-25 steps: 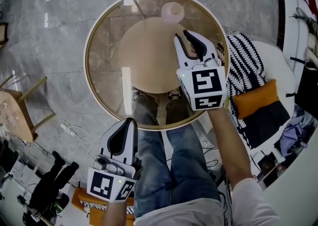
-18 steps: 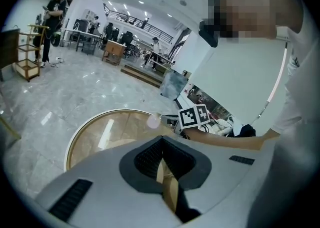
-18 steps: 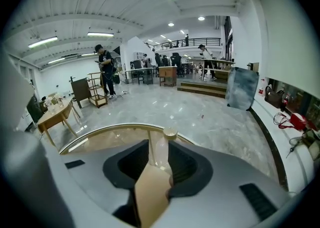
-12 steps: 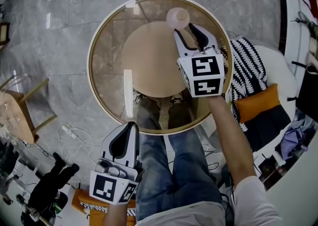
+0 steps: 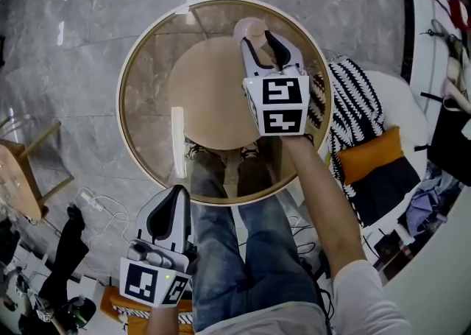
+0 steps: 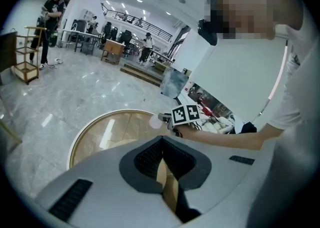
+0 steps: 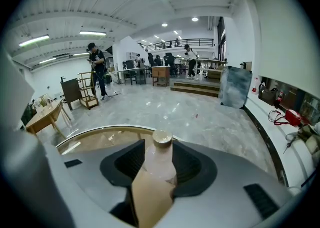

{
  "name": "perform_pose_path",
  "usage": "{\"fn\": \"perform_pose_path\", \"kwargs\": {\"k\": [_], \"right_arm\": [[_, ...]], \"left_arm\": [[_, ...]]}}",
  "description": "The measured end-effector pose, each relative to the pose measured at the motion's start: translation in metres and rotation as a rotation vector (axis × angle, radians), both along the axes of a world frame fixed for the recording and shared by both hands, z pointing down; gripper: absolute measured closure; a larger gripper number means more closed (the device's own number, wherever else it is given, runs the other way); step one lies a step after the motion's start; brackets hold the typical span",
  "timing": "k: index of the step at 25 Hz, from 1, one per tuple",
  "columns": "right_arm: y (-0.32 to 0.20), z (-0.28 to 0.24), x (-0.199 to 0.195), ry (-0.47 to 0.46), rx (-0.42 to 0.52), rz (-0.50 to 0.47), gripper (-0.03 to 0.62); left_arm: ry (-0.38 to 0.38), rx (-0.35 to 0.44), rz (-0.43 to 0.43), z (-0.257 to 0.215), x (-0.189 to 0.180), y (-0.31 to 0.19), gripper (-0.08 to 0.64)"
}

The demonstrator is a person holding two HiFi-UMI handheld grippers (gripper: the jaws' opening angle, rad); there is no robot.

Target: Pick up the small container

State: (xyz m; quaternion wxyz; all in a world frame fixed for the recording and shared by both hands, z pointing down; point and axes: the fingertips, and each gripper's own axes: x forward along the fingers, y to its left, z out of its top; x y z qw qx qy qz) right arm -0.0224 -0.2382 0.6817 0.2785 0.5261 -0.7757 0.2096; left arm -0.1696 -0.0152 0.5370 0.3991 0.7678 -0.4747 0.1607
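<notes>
Container [image 7: 161, 164], pale pink and capped, stands between right gripper's [image 5: 258, 39] wide, just-opened jaws.

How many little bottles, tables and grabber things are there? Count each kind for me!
Small container: 1
Round glass table: 1
Grippers: 2, the left gripper shut, the right gripper with jaws that have just been opening, the container between them
Total: 4

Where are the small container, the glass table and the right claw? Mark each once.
small container [image 7: 160, 164]: right gripper view, pale body below cap.
glass table [image 5: 147, 98]: head view, bare glass near left rim.
right claw [image 5: 257, 37]: head view, midway between its fingertips.
</notes>
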Motion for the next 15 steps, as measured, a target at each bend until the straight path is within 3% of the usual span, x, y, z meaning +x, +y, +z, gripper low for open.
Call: {"fn": "perform_pose_path", "kwargs": {"k": [15], "right_arm": [[-0.019,0.014,0.0,0.012,0.006,0.044,0.41]], "left_arm": [[0.013,0.019,-0.022,-0.002,-0.007,-0.009,0.543]]}}
